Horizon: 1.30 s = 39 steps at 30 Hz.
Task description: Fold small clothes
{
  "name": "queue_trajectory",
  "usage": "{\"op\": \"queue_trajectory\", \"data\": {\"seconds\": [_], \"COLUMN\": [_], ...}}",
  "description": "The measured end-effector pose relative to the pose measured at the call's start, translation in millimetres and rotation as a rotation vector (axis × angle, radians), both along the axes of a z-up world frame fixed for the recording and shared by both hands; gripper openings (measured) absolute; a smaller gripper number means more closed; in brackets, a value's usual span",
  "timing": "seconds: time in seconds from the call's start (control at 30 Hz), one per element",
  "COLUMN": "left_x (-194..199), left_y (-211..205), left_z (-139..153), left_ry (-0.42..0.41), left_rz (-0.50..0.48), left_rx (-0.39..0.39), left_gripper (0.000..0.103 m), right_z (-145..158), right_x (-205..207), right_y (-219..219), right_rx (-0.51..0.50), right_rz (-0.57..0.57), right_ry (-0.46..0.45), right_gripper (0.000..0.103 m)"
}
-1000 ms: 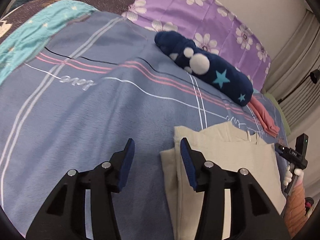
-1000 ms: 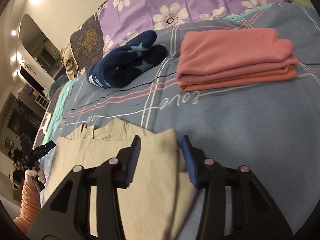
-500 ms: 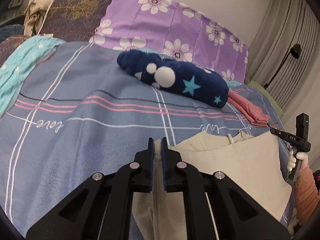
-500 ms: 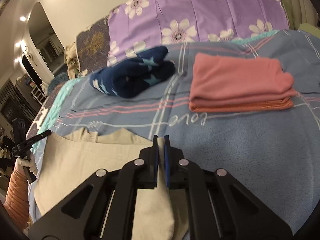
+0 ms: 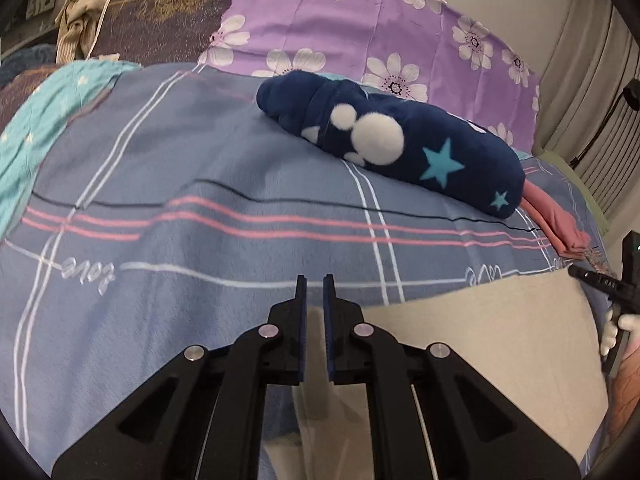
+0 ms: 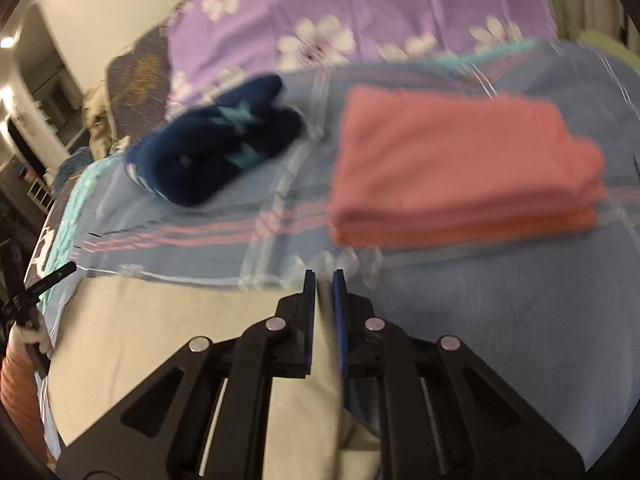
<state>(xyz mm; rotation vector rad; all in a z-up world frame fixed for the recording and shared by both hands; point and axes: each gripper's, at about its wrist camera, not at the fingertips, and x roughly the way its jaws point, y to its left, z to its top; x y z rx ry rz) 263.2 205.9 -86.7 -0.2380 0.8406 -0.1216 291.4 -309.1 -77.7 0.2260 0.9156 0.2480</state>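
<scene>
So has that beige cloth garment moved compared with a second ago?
Yes. The beige cloth garment, pinched at both sides, has been drawn up: its collar no longer shows, and its top edge now lies near the white stripe of the blue bedspread.

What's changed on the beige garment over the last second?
Both grippers closed on its edges: the left gripper and right gripper went from open to pinching the beige garment, then lifted the edges and carried them forward, hiding the collar. The right jaws have just eased slightly, cloth still between them. The navy bundle and pink stack stayed put.
</scene>
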Motion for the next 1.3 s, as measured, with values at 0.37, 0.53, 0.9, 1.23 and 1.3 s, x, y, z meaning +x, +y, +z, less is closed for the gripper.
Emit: {"op": "queue_trajectory", "data": {"seconds": [0.37,0.53,0.9,1.23,1.3], "left_x": [-119,-153,-161,-148,-151], "left_y": [-58,-146,-351,-453,-464], "left_z": [42,42,26,13,13], "left_ry": [-0.116,-0.096,0.1,0.254,0.264], "left_rz": [-0.159,-0.372,-0.669,-0.621,-0.616], "left_rx": [0.031,0.012,0.03,0.23,0.286], "left_gripper": [0.04,0.041,0.046,0.046,0.046], "right_z": [22,10,-3,-13,-18], "right_x": [-130,-159,-192,-190,-189], "right_y": [-40,-54,-81,-98,-100], "right_rx": [0.004,0.032,0.142,0.214,0.245], "right_rz": [-0.003,-0.014,0.067,0.131,0.137], "right_ry": [-0.074,-0.033,-0.034,-0.046,-0.048], "right_gripper": [0.026,0.025,0.018,0.02,0.02]}}
